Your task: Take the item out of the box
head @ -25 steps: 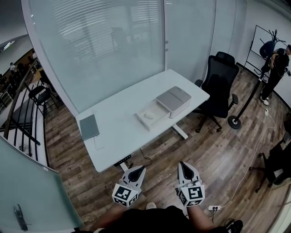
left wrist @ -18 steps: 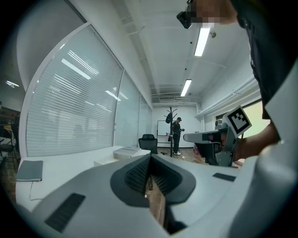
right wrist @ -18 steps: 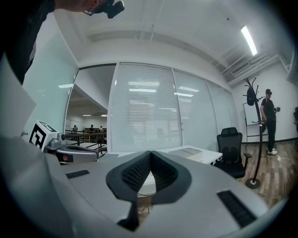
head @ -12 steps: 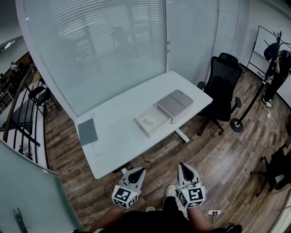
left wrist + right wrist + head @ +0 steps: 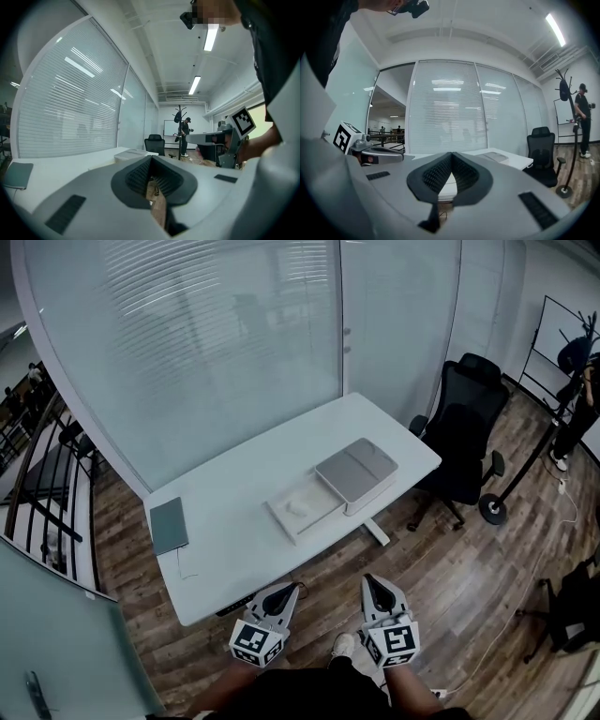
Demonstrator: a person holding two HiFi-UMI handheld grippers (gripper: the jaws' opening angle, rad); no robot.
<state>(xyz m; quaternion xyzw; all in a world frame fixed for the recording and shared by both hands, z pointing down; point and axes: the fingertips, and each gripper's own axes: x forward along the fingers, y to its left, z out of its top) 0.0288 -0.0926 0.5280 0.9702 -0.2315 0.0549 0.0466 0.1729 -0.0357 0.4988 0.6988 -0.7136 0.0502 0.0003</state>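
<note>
On the white table (image 5: pixel 234 493) lies an open white box tray (image 5: pixel 314 514) holding a small white item (image 5: pixel 297 509). The box's grey lid (image 5: pixel 356 470) lies right beside it. Both grippers hang low in the head view, well short of the table's near edge. My left gripper (image 5: pixel 279 594) is shut with nothing between its pads (image 5: pixel 140 174). My right gripper (image 5: pixel 375 589) is shut and empty too, its ribbed pads (image 5: pixel 440 171) meeting at the tip. In the right gripper view, the lid (image 5: pixel 494 156) shows beyond the jaws.
A grey notebook (image 5: pixel 170 524) with a thin cable lies at the table's left end. A black office chair (image 5: pixel 469 418) stands right of the table, with a frosted glass wall (image 5: pixel 187 352) behind. A person (image 5: pixel 586 399) stands by a coat stand at the far right. The floor is wood.
The table and box have come a little nearer and shifted left in the head view. Both grippers stay shut, low in front of the body.
</note>
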